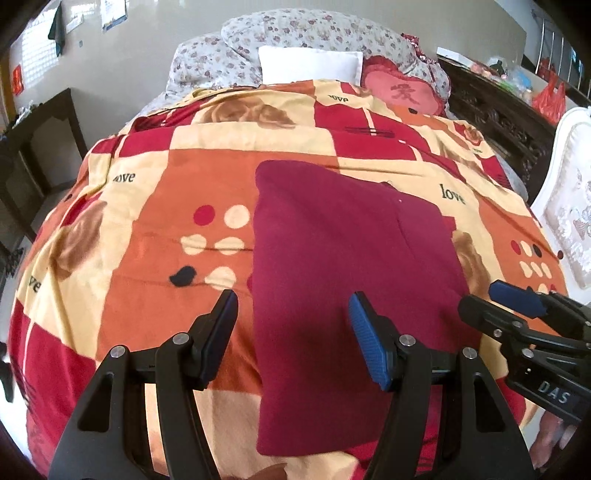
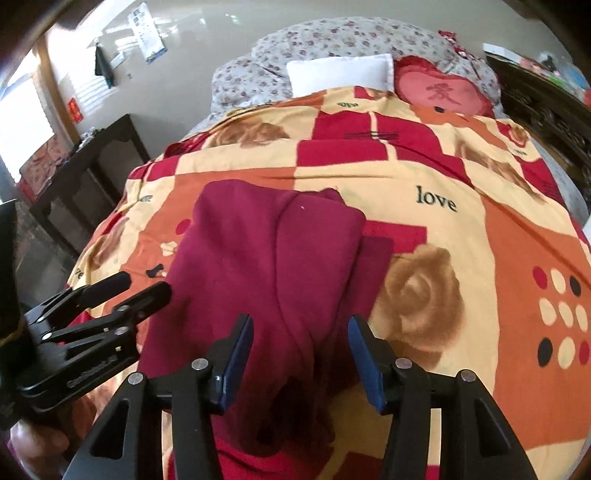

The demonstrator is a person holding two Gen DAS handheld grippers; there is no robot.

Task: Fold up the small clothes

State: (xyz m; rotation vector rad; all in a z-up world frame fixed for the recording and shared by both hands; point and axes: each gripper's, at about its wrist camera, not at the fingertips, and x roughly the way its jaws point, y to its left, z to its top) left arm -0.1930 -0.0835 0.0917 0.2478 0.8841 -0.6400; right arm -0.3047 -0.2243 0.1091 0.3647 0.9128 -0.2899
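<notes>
Where the maroon garment [image 1: 347,266] lies folded on the bed's patterned blanket [image 1: 155,221], left gripper [image 1: 293,306] and right gripper [image 2: 301,332] are held above its near end, jaws parted, nothing gripped.

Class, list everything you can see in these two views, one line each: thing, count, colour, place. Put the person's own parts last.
garment: one, maroon, folded lengthwise on the blanket, near edge.
blanket: one, red, orange and cream patchwork with "love" print, covering the bed.
white pillow: one, at the head of the bed.
heart cushion: one, red and pink, right of the white pillow.
floral quilt: one, grey with flowers, piled behind the pillows.
dark side table: one, left of the bed.
left claw: one, black with blue pads, open over the garment.
right claw: one, same colours, open above the garment.
</notes>
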